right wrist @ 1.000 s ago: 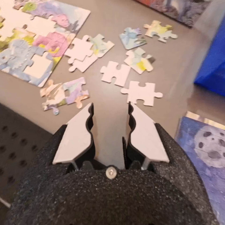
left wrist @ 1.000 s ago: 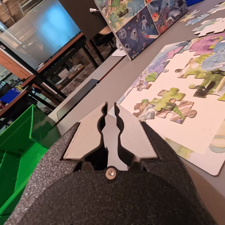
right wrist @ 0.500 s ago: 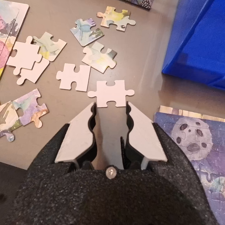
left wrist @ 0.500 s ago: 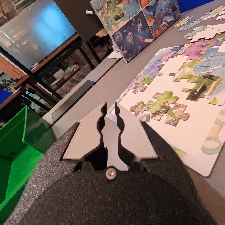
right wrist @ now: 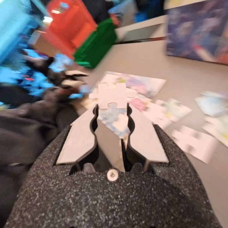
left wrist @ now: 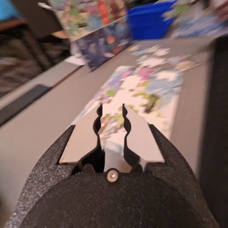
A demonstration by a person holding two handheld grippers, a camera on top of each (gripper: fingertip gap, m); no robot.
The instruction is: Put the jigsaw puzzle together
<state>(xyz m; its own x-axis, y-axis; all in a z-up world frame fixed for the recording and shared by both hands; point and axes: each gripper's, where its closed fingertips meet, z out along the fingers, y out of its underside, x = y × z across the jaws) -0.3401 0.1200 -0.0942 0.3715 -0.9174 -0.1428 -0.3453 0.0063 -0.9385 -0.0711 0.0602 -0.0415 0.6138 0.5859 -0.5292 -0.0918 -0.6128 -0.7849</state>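
Note:
Both views are motion-blurred. My right gripper is shut on a white, face-down puzzle piece and holds it upright above the grey table. Behind it lies the puzzle board, partly filled with pastel pieces. Several loose pieces lie on the table to the right. My left gripper is open and empty, and hovers over the near end of the puzzle board. A few loose green and brown pieces lie on the board between its fingers.
A picture-covered puzzle box stands at the table's far side, with a blue bin beside it. A green bin and an orange shape lie beyond the table. A dark blurred shape fills the left wrist view's right edge. The grippers' ends are close to 30 cm from one another.
My right gripper closed on the white piece, lifted it off the table and swung left toward the board. My left gripper opened wider and swung right over the board.

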